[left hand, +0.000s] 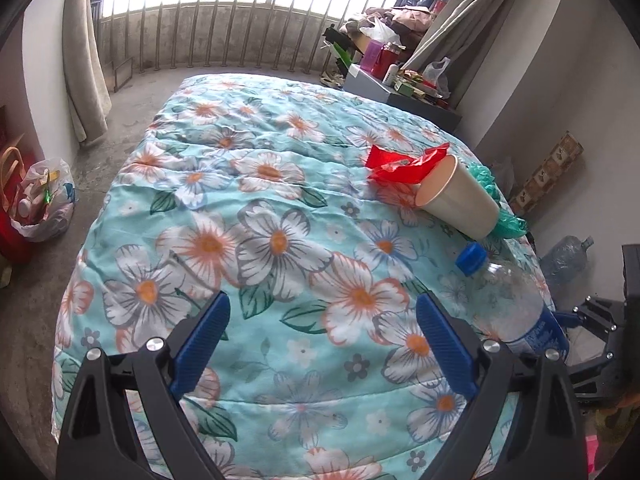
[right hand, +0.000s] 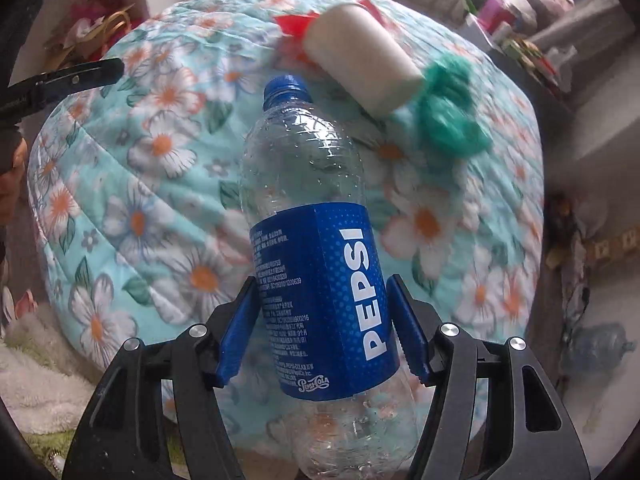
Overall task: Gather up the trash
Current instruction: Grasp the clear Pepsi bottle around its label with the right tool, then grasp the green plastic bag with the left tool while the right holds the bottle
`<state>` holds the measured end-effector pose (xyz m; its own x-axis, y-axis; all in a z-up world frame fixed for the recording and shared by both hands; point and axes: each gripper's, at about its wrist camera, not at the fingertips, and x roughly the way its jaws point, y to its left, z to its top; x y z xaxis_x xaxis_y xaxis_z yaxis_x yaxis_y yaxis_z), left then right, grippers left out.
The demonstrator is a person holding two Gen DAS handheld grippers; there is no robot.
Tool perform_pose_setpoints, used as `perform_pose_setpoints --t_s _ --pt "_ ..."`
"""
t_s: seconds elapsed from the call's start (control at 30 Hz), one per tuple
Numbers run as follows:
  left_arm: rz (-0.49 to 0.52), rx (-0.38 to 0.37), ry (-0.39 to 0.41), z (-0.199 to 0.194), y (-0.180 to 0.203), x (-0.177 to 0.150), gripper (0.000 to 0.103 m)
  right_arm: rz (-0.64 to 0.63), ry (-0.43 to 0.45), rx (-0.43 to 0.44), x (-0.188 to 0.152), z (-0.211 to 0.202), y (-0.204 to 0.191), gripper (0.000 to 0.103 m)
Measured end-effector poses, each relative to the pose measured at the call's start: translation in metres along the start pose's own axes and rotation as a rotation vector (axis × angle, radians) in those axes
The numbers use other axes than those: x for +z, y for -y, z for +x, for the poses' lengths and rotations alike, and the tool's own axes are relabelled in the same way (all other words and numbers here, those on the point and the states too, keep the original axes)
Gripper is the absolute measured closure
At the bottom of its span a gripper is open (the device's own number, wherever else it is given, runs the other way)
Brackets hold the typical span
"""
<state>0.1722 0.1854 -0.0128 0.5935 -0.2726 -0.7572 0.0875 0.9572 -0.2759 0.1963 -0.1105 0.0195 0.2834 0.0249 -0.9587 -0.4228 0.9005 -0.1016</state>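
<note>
Floral quilted bed (left hand: pixel 248 184), paper cup (left hand: pixel 460 196) on its side, red wrapper (left hand: pixel 394 166), green bag (left hand: pixel 506 216)

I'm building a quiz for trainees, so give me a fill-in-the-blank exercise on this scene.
1. The right tongs grip a clear plastic bottle labelled ____.
2. The bottle's cap is ____ in colour.
3. The left tongs hold ____.
4. The beige paper cup lies on its ____.

Missing: Pepsi; blue; nothing; side

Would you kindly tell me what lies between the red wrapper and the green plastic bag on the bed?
A paper cup on its side lies between the red wrapper and green bag, shown in both wrist views.
</note>
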Motion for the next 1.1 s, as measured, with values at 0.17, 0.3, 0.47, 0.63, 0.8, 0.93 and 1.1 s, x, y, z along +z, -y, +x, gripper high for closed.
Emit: perform_pose_setpoints --t_s 0.17,0.3,0.47,0.63,0.8,0.93,1.1 --pt "0.066 -0.07 0.011 0.003 0.032 0.011 0.011 0.251 -0.027 -0.012 -0.047 -0.006 0.043 0.043" --pt "0.156 -0.173 0.036 0.004 0.078 0.027 0.011 0.46 -0.011 -0.018 -0.072 -0.004 0.074 0.043" --pt "0.241 -0.316 0.048 0.012 0.133 0.062 0.011 0.622 0.041 0.026 -0.079 0.002 0.103 0.044" --pt "0.344 -0.397 -0.033 0.048 0.194 0.112 0.011 0.66 0.069 0.062 -0.079 0.008 0.115 0.044" --pt "0.465 -0.242 -0.175 0.119 0.24 0.135 0.011 0.688 0.103 0.109 -0.088 0.009 0.119 0.044" --pt "0.521 -0.096 -0.293 0.176 0.25 0.135 0.025 0.715 0.128 0.148 -0.097 0.008 0.118 0.044" --pt "0.564 -0.02 -0.345 0.208 0.254 0.128 0.051 0.725 0.14 0.184 -0.1 0.01 0.124 0.044"
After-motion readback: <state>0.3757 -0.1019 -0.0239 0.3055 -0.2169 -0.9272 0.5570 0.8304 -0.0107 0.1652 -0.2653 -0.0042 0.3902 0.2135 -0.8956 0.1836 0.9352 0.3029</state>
